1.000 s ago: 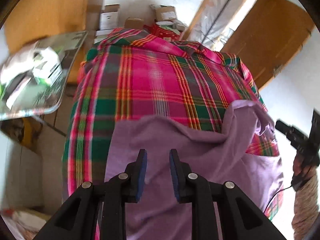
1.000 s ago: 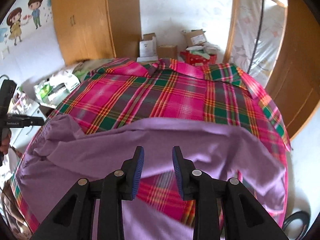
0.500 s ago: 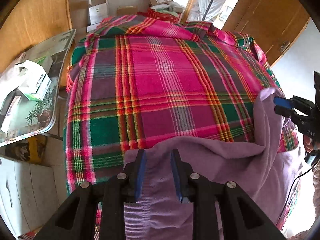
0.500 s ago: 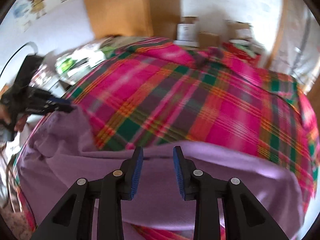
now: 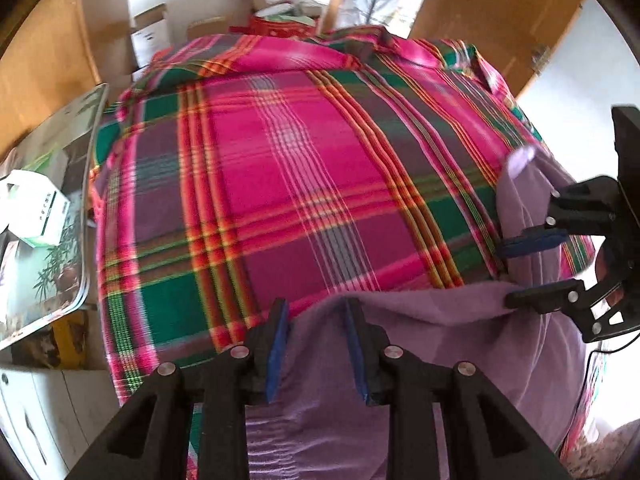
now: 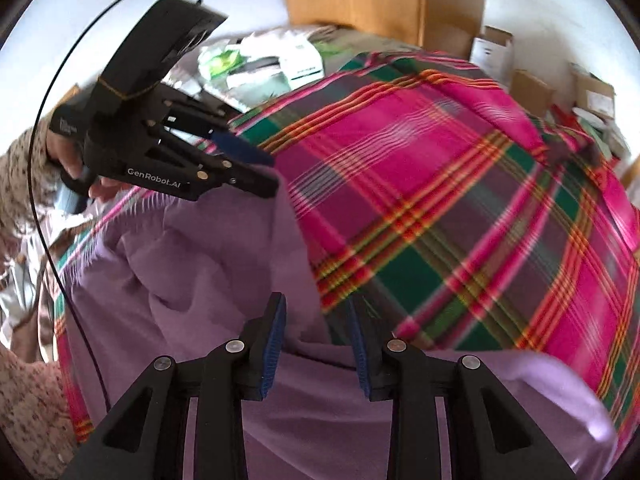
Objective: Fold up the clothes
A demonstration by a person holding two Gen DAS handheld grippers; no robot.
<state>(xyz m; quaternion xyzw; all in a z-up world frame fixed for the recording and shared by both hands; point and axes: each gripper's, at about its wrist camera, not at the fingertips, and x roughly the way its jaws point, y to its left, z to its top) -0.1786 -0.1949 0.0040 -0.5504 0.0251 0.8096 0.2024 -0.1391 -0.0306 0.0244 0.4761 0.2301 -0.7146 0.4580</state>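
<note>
A purple garment (image 5: 420, 360) lies over the near end of a bed covered by a pink, green and orange plaid blanket (image 5: 300, 180). My left gripper (image 5: 314, 308) is shut on the purple garment's far edge, with cloth filling the gap between its blue pads. My right gripper (image 6: 316, 304) is shut on the same garment (image 6: 192, 280) near a corner. The right gripper (image 5: 516, 270) shows at the right of the left wrist view, with cloth rising past its fingers. The left gripper (image 6: 272, 174) shows close at upper left, over the plaid blanket (image 6: 440, 200).
A glass-topped side table (image 5: 48, 208) with small boxes stands left of the bed, above a white cabinet (image 5: 40, 412). Cardboard boxes (image 5: 152, 36) are piled at the far wall beside wooden doors (image 5: 500, 12). A hand (image 6: 68, 152) grips the left tool, and a black cable (image 6: 52, 160) trails from it.
The garment's edge has been drawn back toward the near end, uncovering more plaid. The two grippers have come much closer together, and the right wrist view has swung left.
</note>
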